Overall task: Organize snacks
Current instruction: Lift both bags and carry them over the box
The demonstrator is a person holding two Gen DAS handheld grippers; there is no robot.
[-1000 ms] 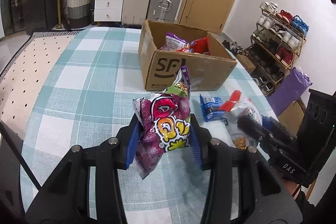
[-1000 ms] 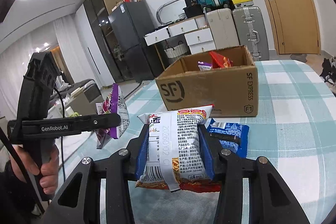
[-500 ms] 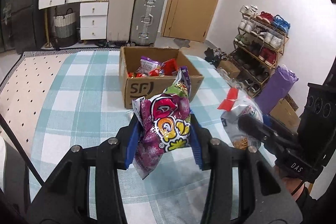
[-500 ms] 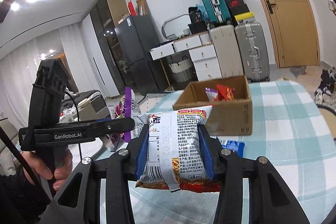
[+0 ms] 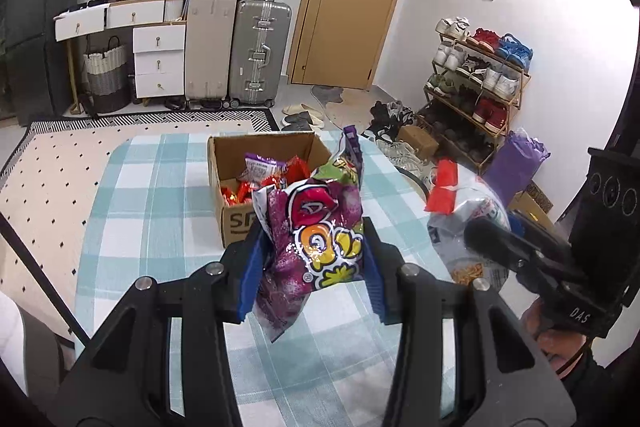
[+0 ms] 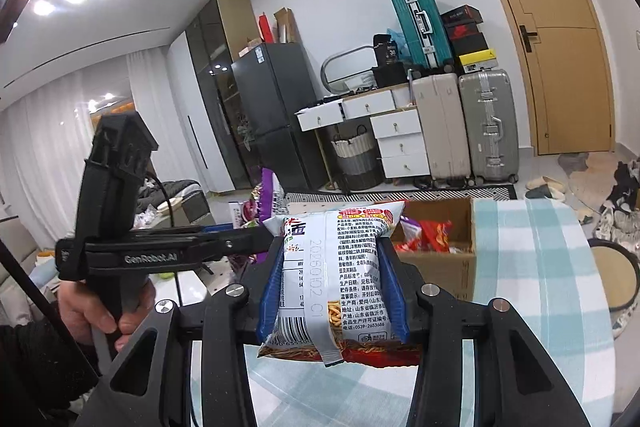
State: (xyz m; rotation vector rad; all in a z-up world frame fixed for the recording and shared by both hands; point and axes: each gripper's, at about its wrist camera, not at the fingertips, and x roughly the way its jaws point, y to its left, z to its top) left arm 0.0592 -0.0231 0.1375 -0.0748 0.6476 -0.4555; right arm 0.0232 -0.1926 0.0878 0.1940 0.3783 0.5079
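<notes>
My left gripper is shut on a purple snack bag with colourful print, held high over the checked table. Beyond it stands the open cardboard box with several snack packs inside. My right gripper is shut on a white-and-red snack bag, its printed back facing the camera. That bag also shows at the right of the left wrist view. In the right wrist view the box lies ahead to the right, and the purple bag peeks out at the left.
The round table has a teal checked cloth. A person's hand grips the left tool's handle. Suitcases, white drawers and a shoe rack stand on the floor beyond. A round basket sits past the table's right edge.
Both grippers have risen with their bags still held. The box and table now look smaller and lower in both views, and the blue packet on the table has dropped out of sight.
</notes>
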